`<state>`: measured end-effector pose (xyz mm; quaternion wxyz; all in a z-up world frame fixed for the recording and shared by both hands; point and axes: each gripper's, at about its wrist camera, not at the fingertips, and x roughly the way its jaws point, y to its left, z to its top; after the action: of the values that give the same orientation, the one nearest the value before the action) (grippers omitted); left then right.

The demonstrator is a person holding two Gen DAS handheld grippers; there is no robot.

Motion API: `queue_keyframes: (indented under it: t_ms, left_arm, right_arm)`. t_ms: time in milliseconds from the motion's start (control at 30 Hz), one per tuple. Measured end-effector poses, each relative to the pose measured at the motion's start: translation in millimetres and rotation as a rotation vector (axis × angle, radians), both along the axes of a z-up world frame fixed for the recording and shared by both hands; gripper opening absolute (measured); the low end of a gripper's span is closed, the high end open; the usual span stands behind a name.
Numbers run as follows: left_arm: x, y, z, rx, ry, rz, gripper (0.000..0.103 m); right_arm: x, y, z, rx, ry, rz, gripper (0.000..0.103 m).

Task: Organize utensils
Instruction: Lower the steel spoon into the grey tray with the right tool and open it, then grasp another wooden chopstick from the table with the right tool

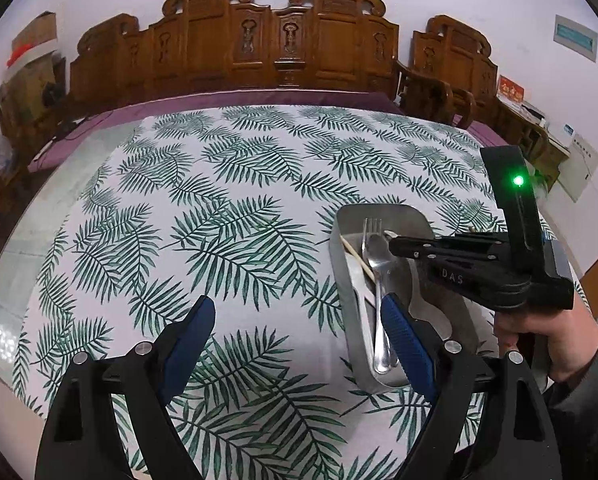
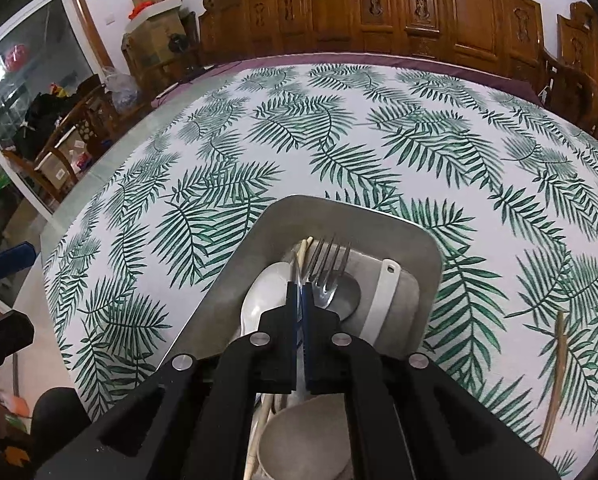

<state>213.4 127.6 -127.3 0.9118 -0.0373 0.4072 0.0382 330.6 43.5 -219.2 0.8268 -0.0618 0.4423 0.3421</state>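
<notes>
Tray: we saw the rectangular steel tray (image 2: 235, 264) holding a steel fork (image 2: 331, 264) and spoons | Right gripper (image 2: 299, 292): pressed together over tray, seemingly nothing gripped | Left gripper (image 1: 295, 320): spread apart beside tray, empty, likely released | Outside tray: brown wooden chopstick (image 2: 555, 380), probably next.

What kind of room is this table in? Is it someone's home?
Probably a home's living or dining room. The table wears a leaf-print tablecloth, a carved wooden bench stands along the wall behind it, and stacked cardboard boxes sit in a corner. A metal tray holds everyday cutlery.
</notes>
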Motion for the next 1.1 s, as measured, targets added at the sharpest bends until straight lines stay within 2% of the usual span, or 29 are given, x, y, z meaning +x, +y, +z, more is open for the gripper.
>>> queue_keyframes:
  t_ms: [233, 533, 633, 933, 1100]
  left_arm:
    - [-6.3, -19.1, 8.7, 0.003, -0.019, -0.028, 0.081]
    - [-7.8, -57.5, 10.6, -0.001, -0.032, -0.09, 0.081]
    - [-6.8, -70.5, 10.7, -0.004, -0.035, -0.107, 0.081]
    - [0.4, -112.3, 4.0, 0.005, -0.02, -0.163, 0.081]
    - [7.6, -131.0, -6.0, -0.004, 0.008, -0.194, 0.081]
  right_arm:
    - [-10.6, -21.8, 23.8, 0.015, -0.04, -0.003, 0.005]
    - [-33.8, -92.9, 42.7, -0.005, -0.09, -0.045, 0.005]
    - [-37.6, -117.5, 40.5, -0.02, -0.095, -0.068, 0.006]
    - [-40.1, -196.6, 25.2, -0.053, -0.077, -0.169, 0.021]
    - [-37.6, -226.3, 8.4, -0.079, -0.046, -0.209, 0.021]
